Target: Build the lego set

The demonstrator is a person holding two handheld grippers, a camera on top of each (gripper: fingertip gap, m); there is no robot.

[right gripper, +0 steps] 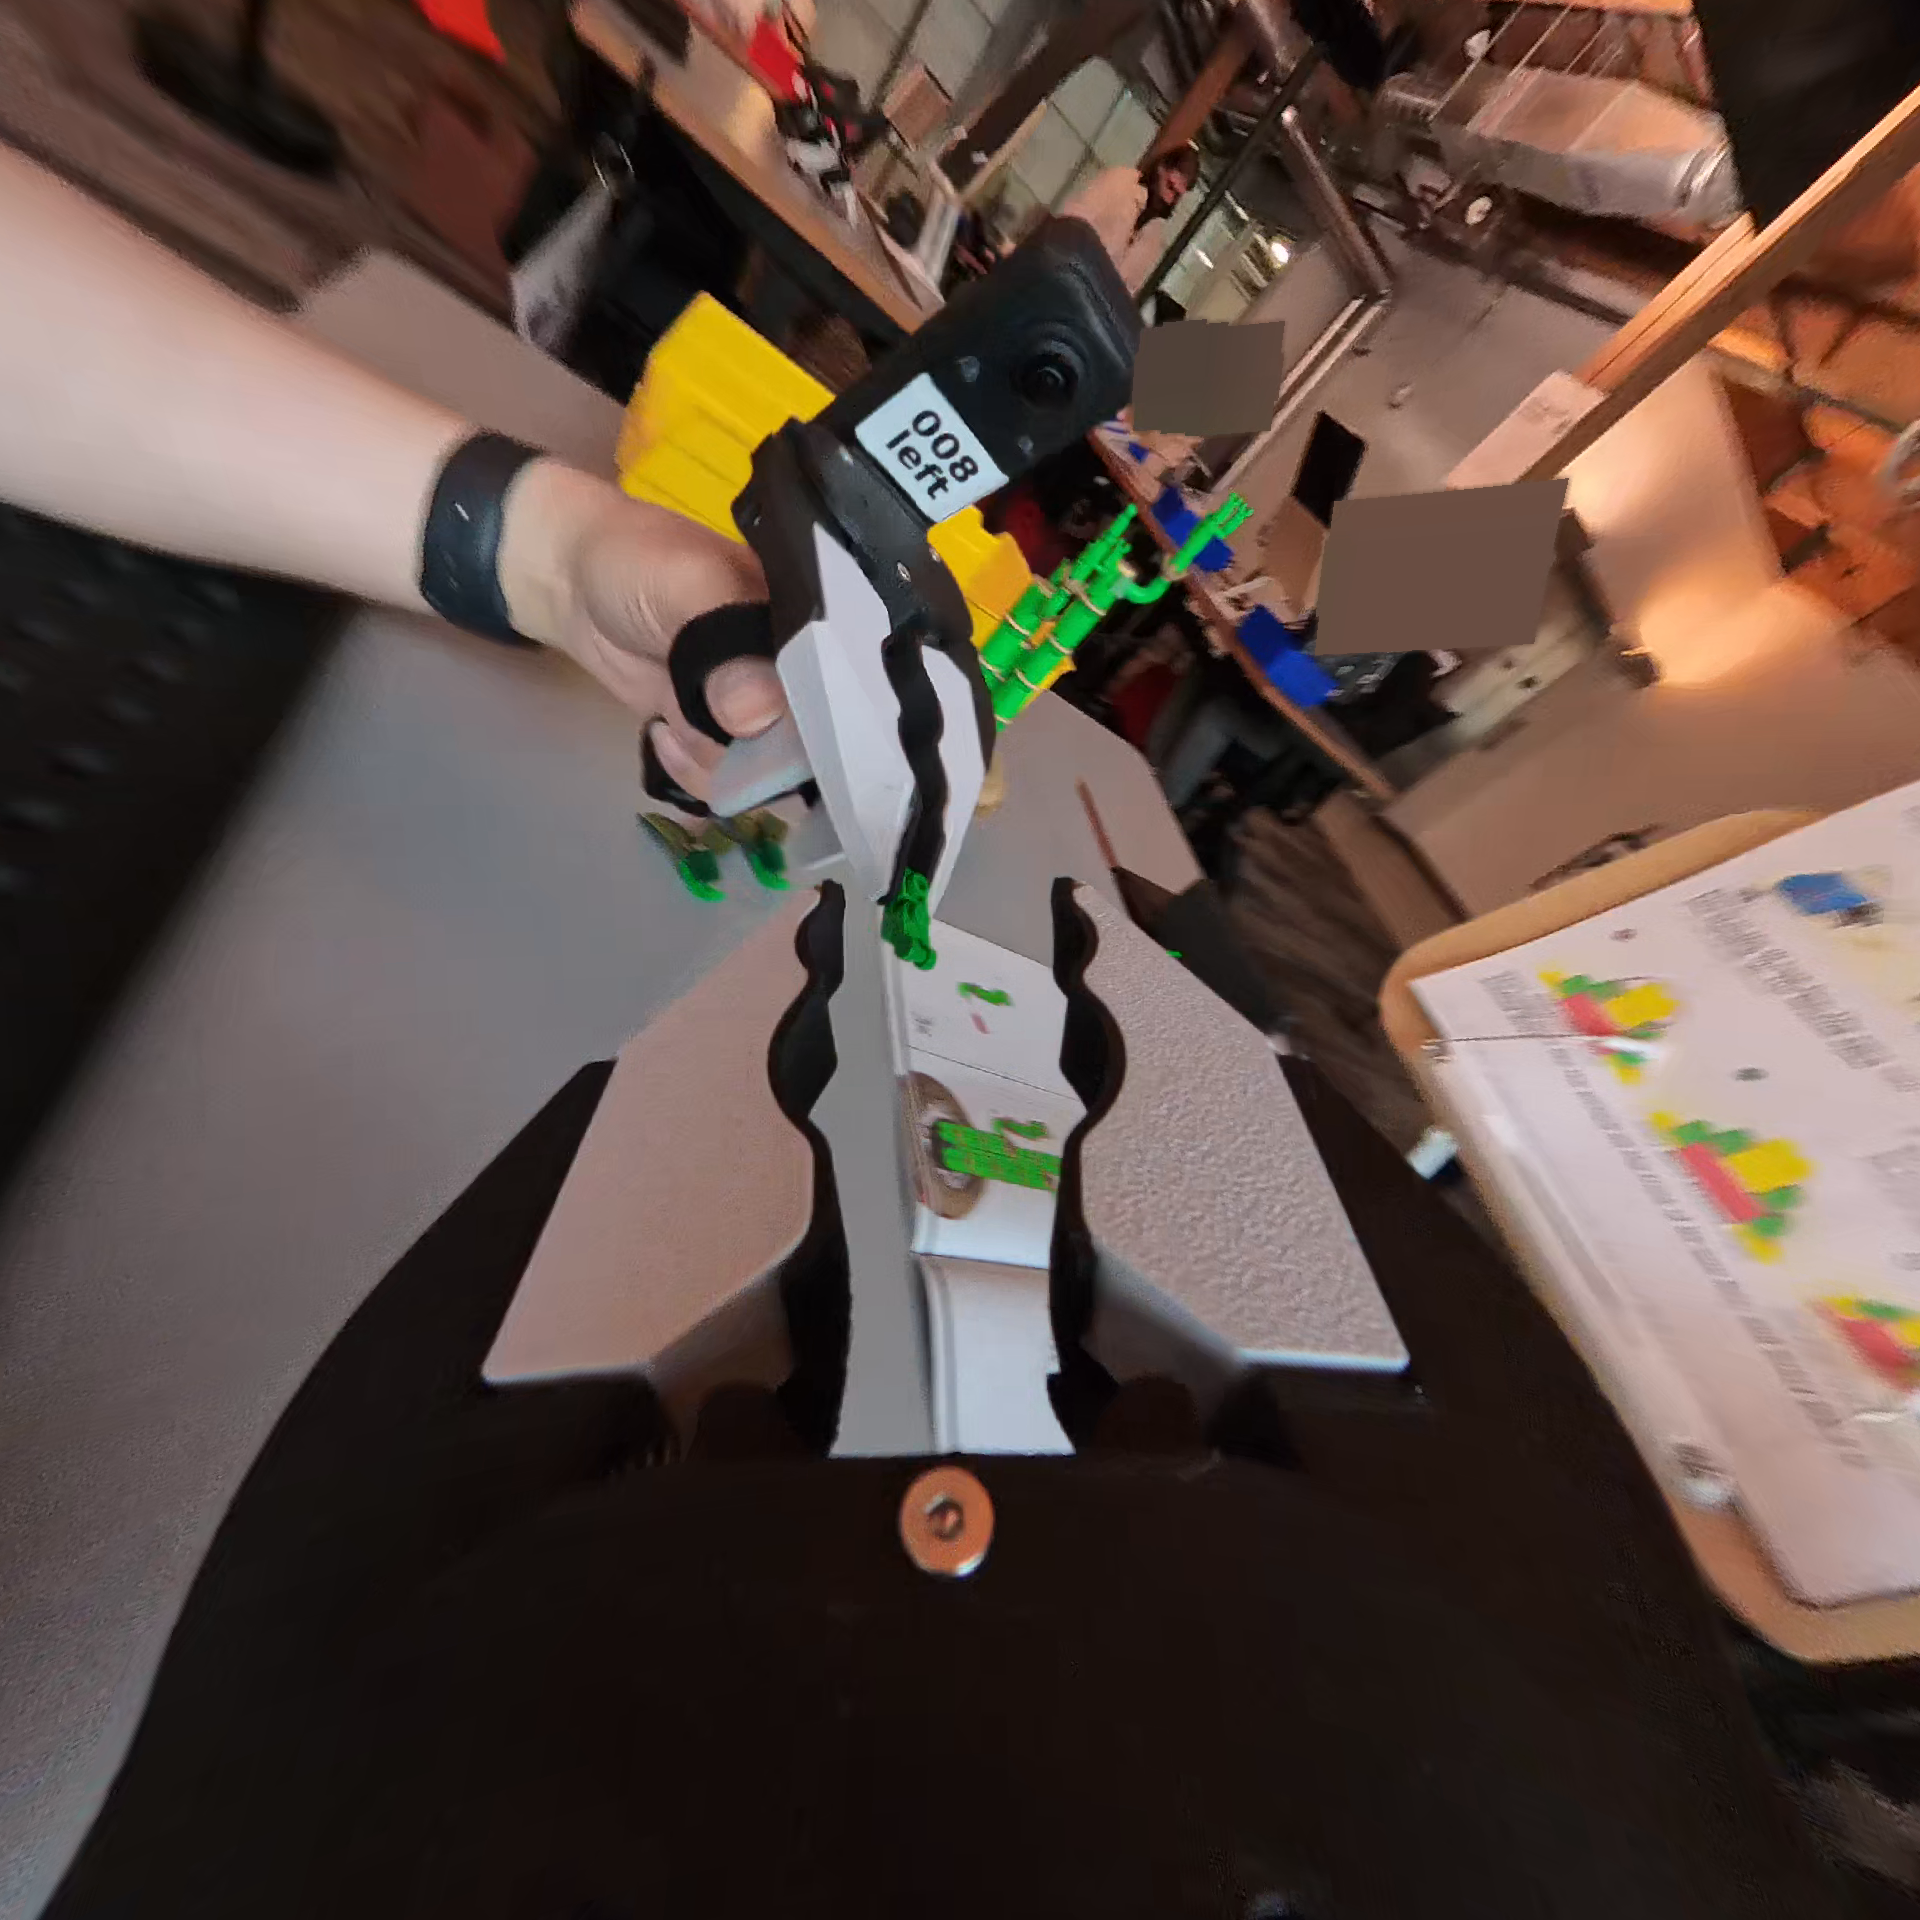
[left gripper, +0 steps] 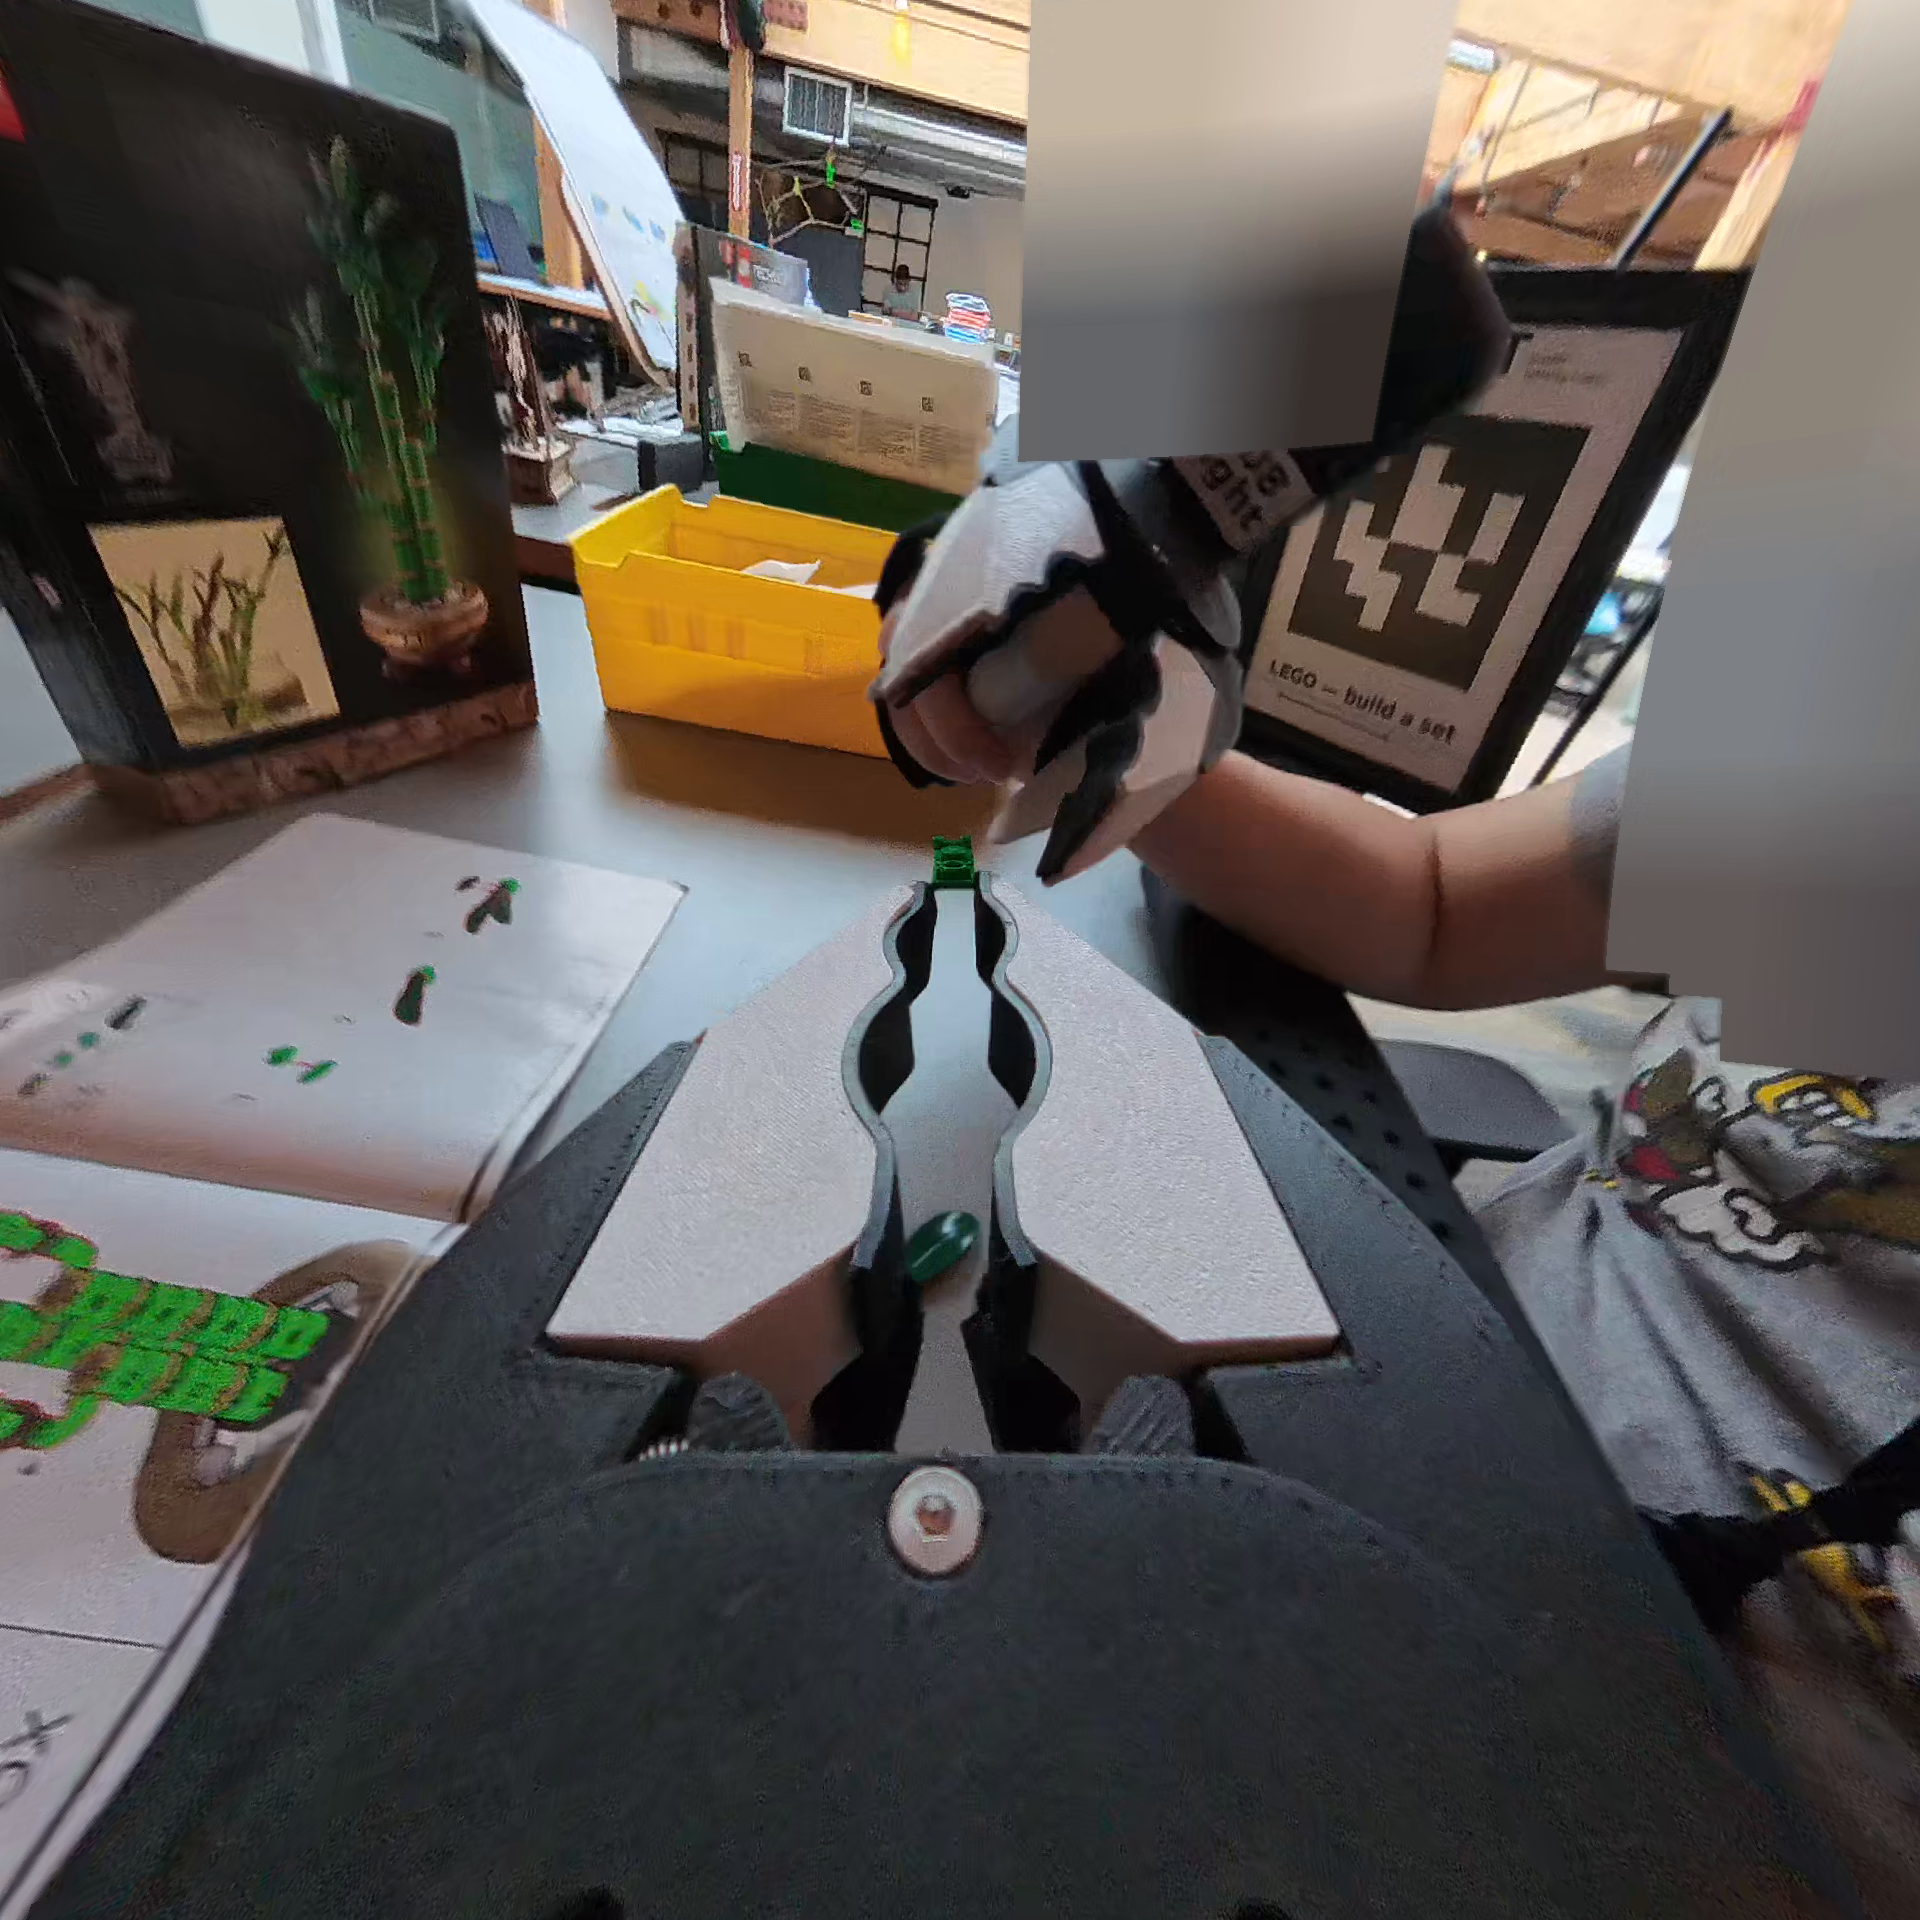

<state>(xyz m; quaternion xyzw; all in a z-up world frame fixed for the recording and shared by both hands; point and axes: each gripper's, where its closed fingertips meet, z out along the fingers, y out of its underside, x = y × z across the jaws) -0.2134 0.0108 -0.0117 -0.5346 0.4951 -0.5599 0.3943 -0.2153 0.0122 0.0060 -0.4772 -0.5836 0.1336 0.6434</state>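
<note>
My left gripper is shut on a small green lego piece, pinched at the very tips above the grey table. In the right wrist view the same gripper points down with the green piece hanging from its tips. My right gripper is open and empty, its tips on either side of that piece, just short of it. It shows in the left wrist view just right of the piece. A green bamboo assembly stands behind. A dark green piece lies on the table under my left fingers.
An open instruction booklet lies at left, and it also shows in the right wrist view. The lego box and a yellow bin stand behind. Small green and olive pieces lie on the table. A framed sign and a wooden board with a sheet are to the right. Both grippers' tips are close together, under 4 cm apart.
</note>
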